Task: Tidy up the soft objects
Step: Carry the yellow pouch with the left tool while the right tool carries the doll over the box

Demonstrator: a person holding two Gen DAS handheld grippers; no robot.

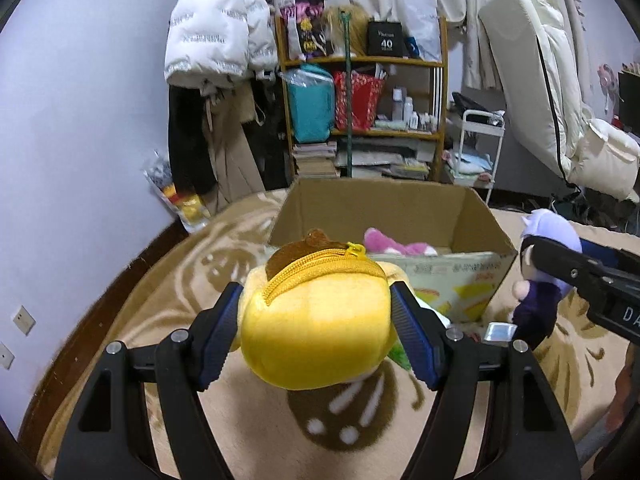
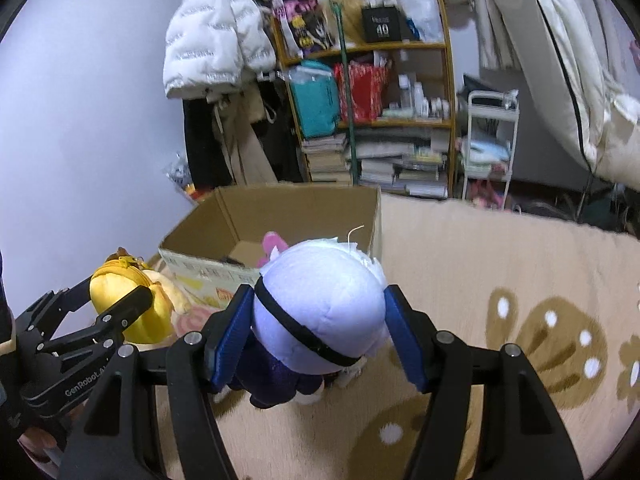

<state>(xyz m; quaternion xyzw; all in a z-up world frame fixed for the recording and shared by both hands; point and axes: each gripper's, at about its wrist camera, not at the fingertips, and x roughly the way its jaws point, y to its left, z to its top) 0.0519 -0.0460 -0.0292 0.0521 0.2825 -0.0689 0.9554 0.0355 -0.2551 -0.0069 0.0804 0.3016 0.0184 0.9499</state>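
Plush toys fill both of our grippers. Our left gripper (image 1: 316, 312) is closed onto a yellow plush pouch (image 1: 316, 320) with a zipper (image 1: 320, 262) across its brown top, the blue pads (image 1: 218, 340) pressing into both flanks, and we hold it above the beige patterned blanket (image 1: 160, 300), just short of the cardboard box (image 1: 400, 208). Our right gripper (image 2: 320, 328) is clamped on the pale lilac head of a purple-clad doll (image 2: 320, 312), a black band running round the head and the dark body hanging below the fingers.

The left wrist view looks straight into the open box and shows a pink plush (image 1: 394, 245) lying inside it; it also catches the doll (image 1: 540, 280) from the front side, held up at the box's right corner, with a small silvery packet (image 1: 498, 332) on the blanket beneath. From the right wrist view only a pink tip (image 2: 272, 242) of that plush peeks over the doll's head, but here we see the left gripper (image 2: 108, 304) from outside, its black fingers around the pouch (image 2: 128, 304), to the left of the box (image 2: 304, 212).

Behind the box both views show a crowded wooden shelf (image 1: 360, 62) and a white puffer jacket (image 1: 212, 28) hanging by the wall.
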